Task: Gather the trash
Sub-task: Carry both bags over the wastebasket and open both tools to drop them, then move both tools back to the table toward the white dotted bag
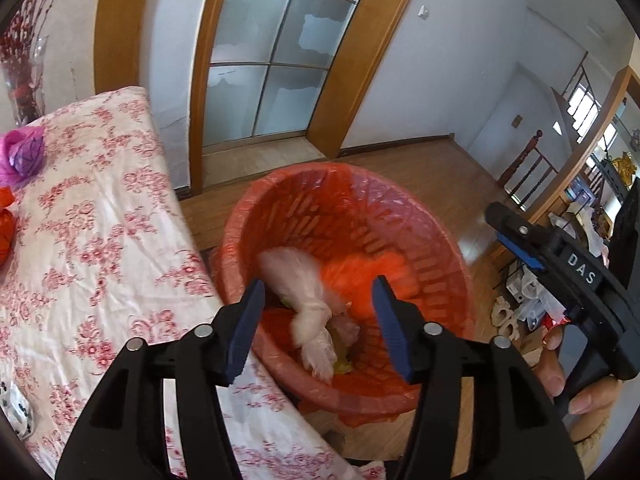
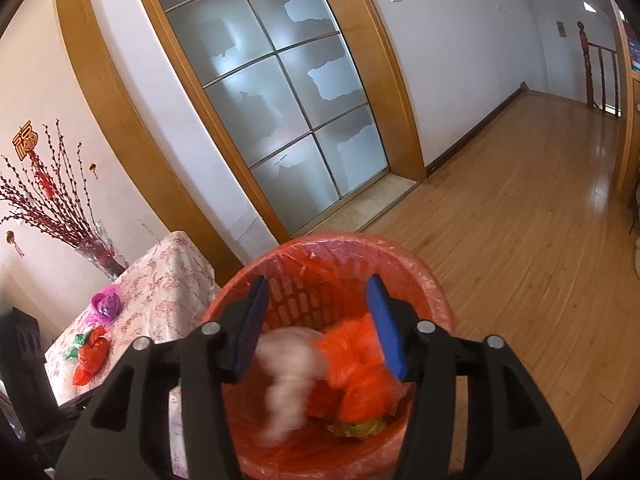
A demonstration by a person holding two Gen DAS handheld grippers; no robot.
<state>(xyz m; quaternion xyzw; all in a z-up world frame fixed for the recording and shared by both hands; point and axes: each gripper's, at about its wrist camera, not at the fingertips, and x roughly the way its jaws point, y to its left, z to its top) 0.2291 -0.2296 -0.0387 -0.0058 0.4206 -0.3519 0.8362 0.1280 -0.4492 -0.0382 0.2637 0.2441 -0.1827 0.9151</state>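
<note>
A red slatted trash basket [image 1: 440,276] lined with a pink bag stands on the floor beside the table; it also shows in the right wrist view [image 2: 296,292]. A white crumpled bag [image 1: 308,292], blurred, is inside it, also seen in the right wrist view [image 2: 288,376], beside an orange bag [image 2: 356,364]. My left gripper [image 1: 320,320] is open and empty above the basket. My right gripper [image 2: 320,332] is open and empty above the basket too; its body shows in the left wrist view [image 1: 560,264]. A purple bag [image 2: 106,304] and a red bag [image 2: 92,354] lie on the table.
The table [image 1: 100,240] has a floral cloth and stands left of the basket. A glass vase with red branches [image 2: 100,252] stands at its far end. A frosted glass door [image 2: 280,92] is behind. Wooden floor [image 2: 520,240] lies to the right. Clutter [image 1: 532,296] sits on the floor at right.
</note>
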